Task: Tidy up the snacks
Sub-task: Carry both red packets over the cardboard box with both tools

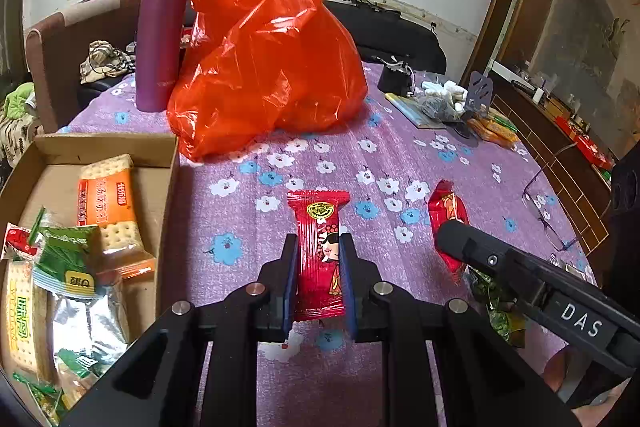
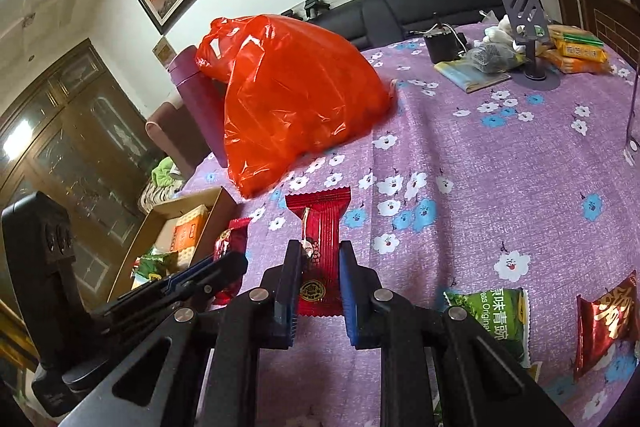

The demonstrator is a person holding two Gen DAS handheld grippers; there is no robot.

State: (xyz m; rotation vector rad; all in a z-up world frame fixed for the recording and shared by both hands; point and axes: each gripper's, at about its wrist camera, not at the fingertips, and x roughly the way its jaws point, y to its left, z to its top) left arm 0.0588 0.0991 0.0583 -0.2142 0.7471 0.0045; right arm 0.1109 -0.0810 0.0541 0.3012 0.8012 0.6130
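Note:
My left gripper (image 1: 319, 241) is shut on a red snack packet with a cartoon face (image 1: 320, 255); it also shows in the right wrist view (image 2: 228, 247). My right gripper (image 2: 320, 247) is shut on a second red snack packet (image 2: 318, 247), which shows in the left wrist view (image 1: 448, 223) to the right of the first. Both packets are low over the purple flowered tablecloth (image 1: 400, 155). A cardboard box (image 1: 168, 179) at the left holds several cracker and snack packets (image 1: 106, 205).
A red plastic bag (image 1: 264, 55) and a purple flask (image 1: 164, 27) stand behind the box. A green pea packet (image 2: 492, 315) and a red foil packet (image 2: 608, 323) lie at the right. Eyeglasses (image 1: 548, 219), a phone stand (image 2: 528, 27) and clutter sit far right.

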